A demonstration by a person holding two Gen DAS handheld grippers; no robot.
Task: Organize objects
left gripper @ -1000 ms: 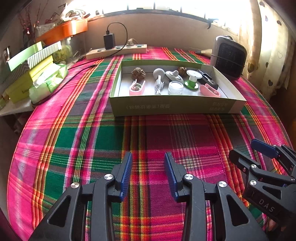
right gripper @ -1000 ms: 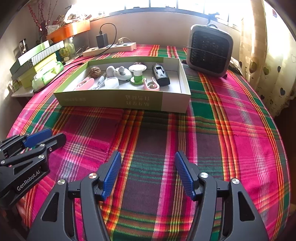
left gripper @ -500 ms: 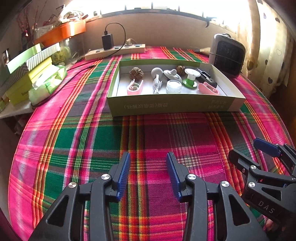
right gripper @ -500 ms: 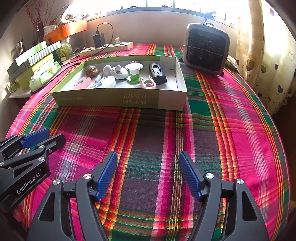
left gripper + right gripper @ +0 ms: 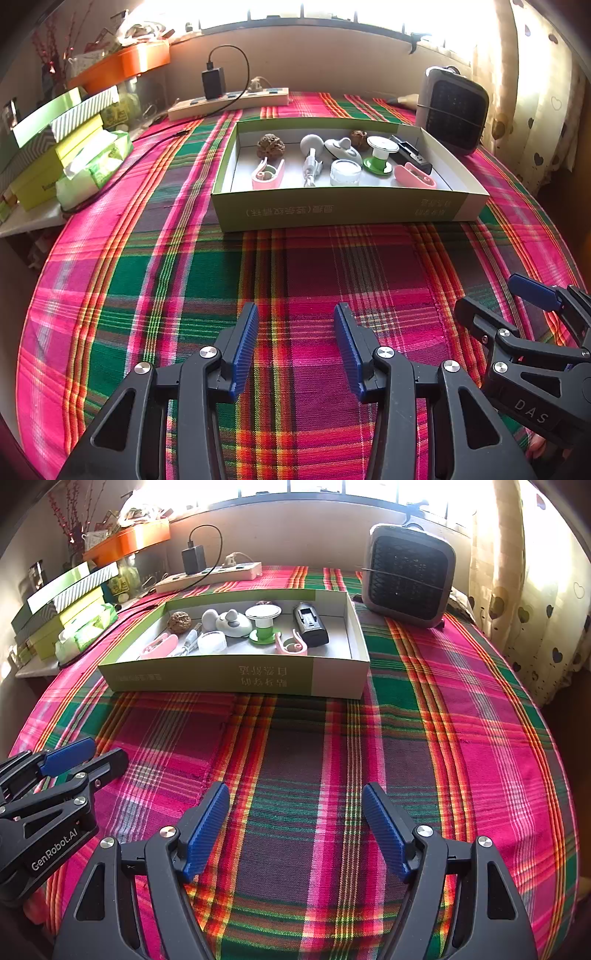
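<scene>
A shallow green-and-white cardboard box lies on the plaid tablecloth ahead of both grippers. It holds several small items: a walnut, pink clips, a white jar, a green-and-white spool and a black device. My left gripper is open and empty, low over the cloth. My right gripper is open and empty, well short of the box. Each gripper shows in the other's view, the right one and the left one.
A grey heater stands behind the box on the right. A power strip with a charger lies at the back. Stacked boxes and a tissue pack sit at the left edge. A curtain hangs on the right.
Both grippers have drawn back slightly from the box. Their jaws have opened a little wider. Nothing in the box moved.
</scene>
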